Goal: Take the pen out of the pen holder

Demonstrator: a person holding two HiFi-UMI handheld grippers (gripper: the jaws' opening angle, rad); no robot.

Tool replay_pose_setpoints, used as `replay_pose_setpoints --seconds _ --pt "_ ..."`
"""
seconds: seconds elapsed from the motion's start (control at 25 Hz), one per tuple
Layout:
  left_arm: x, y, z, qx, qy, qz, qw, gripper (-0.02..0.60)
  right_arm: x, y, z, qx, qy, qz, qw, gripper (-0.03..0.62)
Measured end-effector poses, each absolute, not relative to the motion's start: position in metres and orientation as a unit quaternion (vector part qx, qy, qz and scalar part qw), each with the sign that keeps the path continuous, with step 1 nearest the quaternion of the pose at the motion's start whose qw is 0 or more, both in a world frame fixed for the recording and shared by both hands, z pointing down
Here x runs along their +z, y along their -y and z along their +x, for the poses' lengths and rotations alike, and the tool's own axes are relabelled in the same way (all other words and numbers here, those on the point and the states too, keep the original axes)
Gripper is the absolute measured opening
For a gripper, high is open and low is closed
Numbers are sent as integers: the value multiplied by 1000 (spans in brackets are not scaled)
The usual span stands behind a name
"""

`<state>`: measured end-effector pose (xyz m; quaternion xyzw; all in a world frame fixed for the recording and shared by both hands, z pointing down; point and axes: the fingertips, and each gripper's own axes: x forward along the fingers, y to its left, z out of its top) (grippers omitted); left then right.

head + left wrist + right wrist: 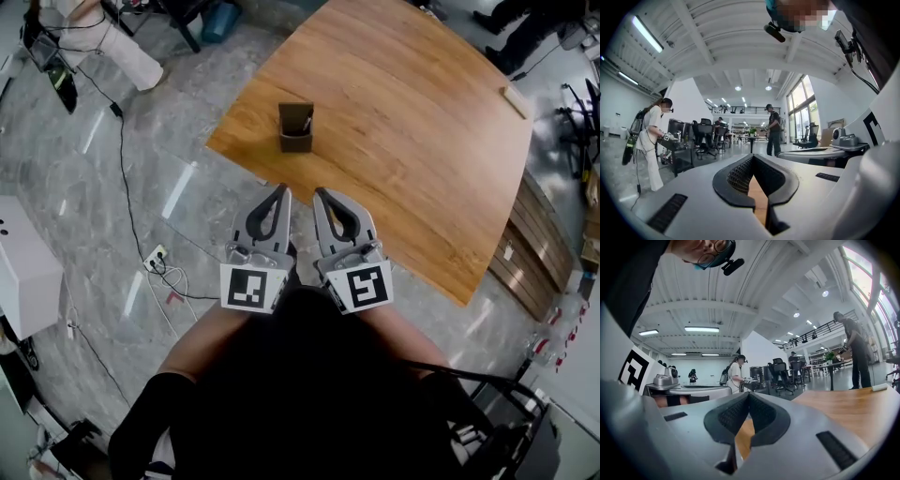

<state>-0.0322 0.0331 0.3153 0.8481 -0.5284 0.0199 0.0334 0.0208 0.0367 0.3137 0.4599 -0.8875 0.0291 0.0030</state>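
Pen holder (295, 128): dark and upright on the desk (412, 159), near the edge closest to you, straight ahead of both tongs and well apart from them.
Pen (307, 120): standing inside the holder, leaning toward its right side, with its top just above the rim.
Left tongs (280, 191): you hold them closed tip to tip with nothing between, tips at the desk's near edge.
Right tongs (320, 194): also closed and empty, just beside the left pair, pointing at the holder.

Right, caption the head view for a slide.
Left gripper and right gripper, both shut, short of the pen holder and pen.
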Motion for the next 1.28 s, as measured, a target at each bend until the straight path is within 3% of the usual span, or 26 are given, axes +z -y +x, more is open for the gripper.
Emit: replay_pose_setpoints --seconds 0.64,1.0,1.28 --pt "378 123 -66 60 504 859 74 6 388 117 -8 91 860 497 64 13" --pt "438 156 -52 91 496 855 120 6 484 165 12 191 828 502 158 17" --pt "459 161 -53 105 489 854 140 6 515 182 10 229 819 497 171 92"
